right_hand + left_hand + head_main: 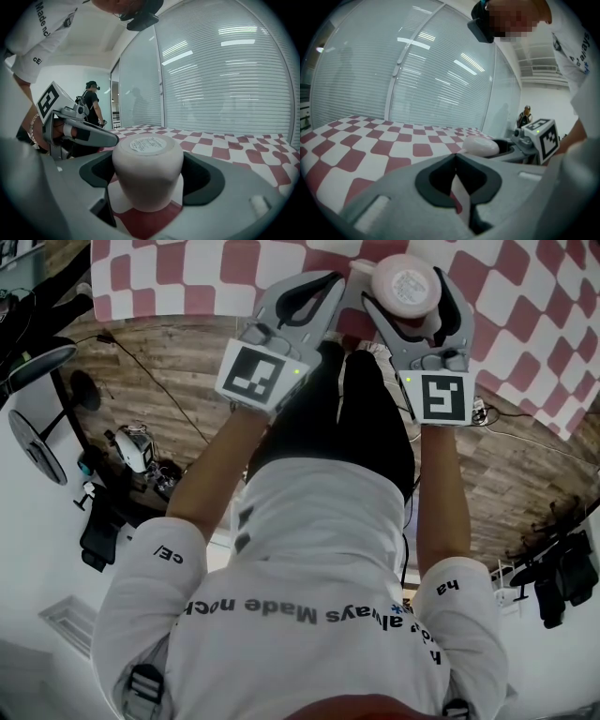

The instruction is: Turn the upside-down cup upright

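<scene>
A pale pink cup (405, 287) stands upside down on the red-and-white checked tablecloth (525, 324), its flat base with a round label facing up. My right gripper (410, 277) has a jaw on each side of it, and the black pads (201, 173) lie against the cup (147, 173). To its left, my left gripper (319, 282) hovers over the cloth, shut with nothing held. In the left gripper view, its jaws (455, 157) meet, and the cup (480, 146) shows at the right.
The table edge runs just in front of the person's arms. Below it is wooden floor (169, 381) with cables, light stands (37, 409) and gear at the left. A glass wall with blinds (225, 79) backs the table. Another person (93, 101) stands far off.
</scene>
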Available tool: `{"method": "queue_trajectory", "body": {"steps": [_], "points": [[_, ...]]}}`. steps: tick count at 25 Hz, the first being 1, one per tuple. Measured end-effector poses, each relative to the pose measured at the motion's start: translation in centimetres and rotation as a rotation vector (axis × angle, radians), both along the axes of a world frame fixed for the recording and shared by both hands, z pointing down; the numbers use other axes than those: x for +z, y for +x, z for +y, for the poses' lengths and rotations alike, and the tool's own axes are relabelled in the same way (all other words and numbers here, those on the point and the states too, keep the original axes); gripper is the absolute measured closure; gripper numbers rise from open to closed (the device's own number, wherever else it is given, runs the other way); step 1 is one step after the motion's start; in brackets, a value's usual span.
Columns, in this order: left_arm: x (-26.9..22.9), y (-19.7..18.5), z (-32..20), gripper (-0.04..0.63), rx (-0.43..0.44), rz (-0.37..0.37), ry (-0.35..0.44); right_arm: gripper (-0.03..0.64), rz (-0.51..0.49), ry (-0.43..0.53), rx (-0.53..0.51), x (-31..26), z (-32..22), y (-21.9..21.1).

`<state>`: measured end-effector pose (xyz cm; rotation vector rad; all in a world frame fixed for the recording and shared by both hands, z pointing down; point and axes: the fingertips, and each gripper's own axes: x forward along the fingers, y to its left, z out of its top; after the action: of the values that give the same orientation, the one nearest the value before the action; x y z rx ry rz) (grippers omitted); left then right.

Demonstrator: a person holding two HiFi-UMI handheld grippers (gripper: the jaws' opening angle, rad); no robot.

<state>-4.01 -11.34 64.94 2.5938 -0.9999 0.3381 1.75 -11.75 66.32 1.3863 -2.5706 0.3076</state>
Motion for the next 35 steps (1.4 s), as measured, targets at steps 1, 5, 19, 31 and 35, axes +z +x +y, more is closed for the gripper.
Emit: {"method": "queue_trajectory", "body": {"steps": [1,5,19,31,35], "points": [[-0.3,0.1,0.1,0.591,0.0,-0.001,0.001,0.184,-0.001,0.007,-0.003,-0.6,0.1,0.1],[-2.2,0.5,-0.1,0.591,-0.005,0.01,0.015,0.184,-0.012,0.032,-0.016,-3.2,0.1,0.4],[-12.8,1.1,-0.8,0.591,-0.025,0.071,0.094,0.184,0.026,0.091,-0.039,-16.9,0.1,2.0],[-22.8,1.9,-1.5,0.591,-0.005,0.127,0.181,0.184,0.041,0.173,-0.034,-27.9,0.4,2.3],[-26.3,2.6,-0.8,0.591,-0.002,0.149,0.205,0.184,0.052,0.206,-0.045,-31.6,1.4,2.8]]}}
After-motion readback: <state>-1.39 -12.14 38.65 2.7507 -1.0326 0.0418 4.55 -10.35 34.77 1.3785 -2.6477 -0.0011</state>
